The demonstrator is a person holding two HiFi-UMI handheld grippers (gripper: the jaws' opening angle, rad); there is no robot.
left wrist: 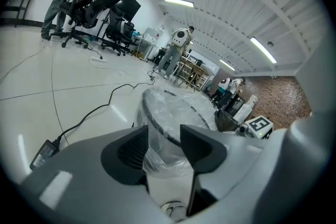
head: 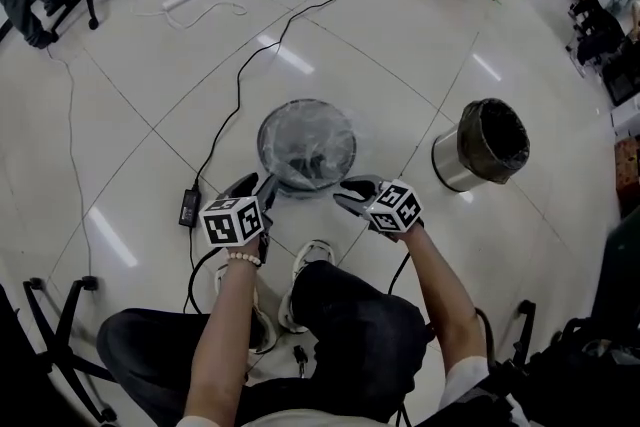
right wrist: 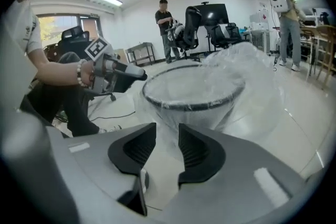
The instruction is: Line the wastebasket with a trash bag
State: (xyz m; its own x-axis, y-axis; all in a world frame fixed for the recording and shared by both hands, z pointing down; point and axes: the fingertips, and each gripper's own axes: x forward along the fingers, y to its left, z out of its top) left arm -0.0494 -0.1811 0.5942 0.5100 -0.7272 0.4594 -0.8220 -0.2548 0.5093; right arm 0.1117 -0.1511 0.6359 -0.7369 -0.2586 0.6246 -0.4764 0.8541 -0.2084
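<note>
My left gripper's jaws stand well apart, with a loose fold of the clear bag hanging in the gap; as far as I can see the pads are not squeezing it. My right gripper's jaws are apart too, but by a narrower slot. Film shows through that slot, and I cannot tell whether it lies between the pads or just beyond them. Both grippers sit low against the near side of the basket, one at each side of it, and the basket stands on the floor just ahead of my feet. The job looks mostly done: the bag is inside and its mouth is turned over the dark rim all round, as far as I can see. The skirt outside is slack and crumpled, and the film puffs up at the far side. I judge that pulling the skirt down and settling the film is what remains. The basket stands upright, its mouth facing the ceiling and its long axis vertical, and it narrows toward the base.
</note>
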